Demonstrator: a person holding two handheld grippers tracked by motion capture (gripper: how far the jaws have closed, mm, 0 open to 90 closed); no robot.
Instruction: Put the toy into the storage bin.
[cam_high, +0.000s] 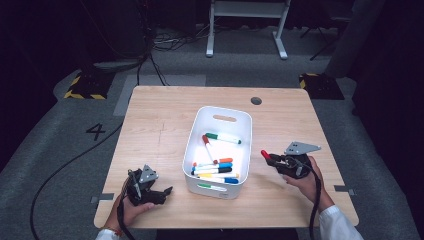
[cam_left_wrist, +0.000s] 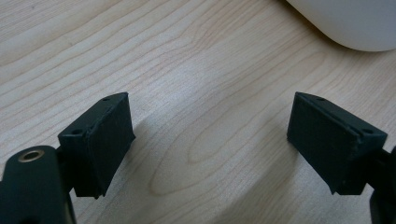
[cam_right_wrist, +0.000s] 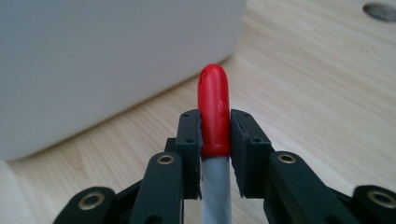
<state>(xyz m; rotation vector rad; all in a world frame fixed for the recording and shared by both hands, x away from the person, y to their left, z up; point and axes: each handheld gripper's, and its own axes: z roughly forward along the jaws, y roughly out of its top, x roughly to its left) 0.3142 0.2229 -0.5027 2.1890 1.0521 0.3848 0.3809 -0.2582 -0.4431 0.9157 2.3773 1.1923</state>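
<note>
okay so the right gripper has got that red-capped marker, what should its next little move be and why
Probably carry the red-capped grey marker left, over the white plastic bin, before letting go. The right gripper is shut on the marker at its cap, beside the bin's outer wall, and other coloured markers already lie inside. The left gripper rests open.

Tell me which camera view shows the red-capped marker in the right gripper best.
The right gripper view: the red-capped marker stands close up, its cap clamped between the right gripper jaws. The high view shows it small, poking toward the white bin. The left gripper view looks at bare table.
</note>
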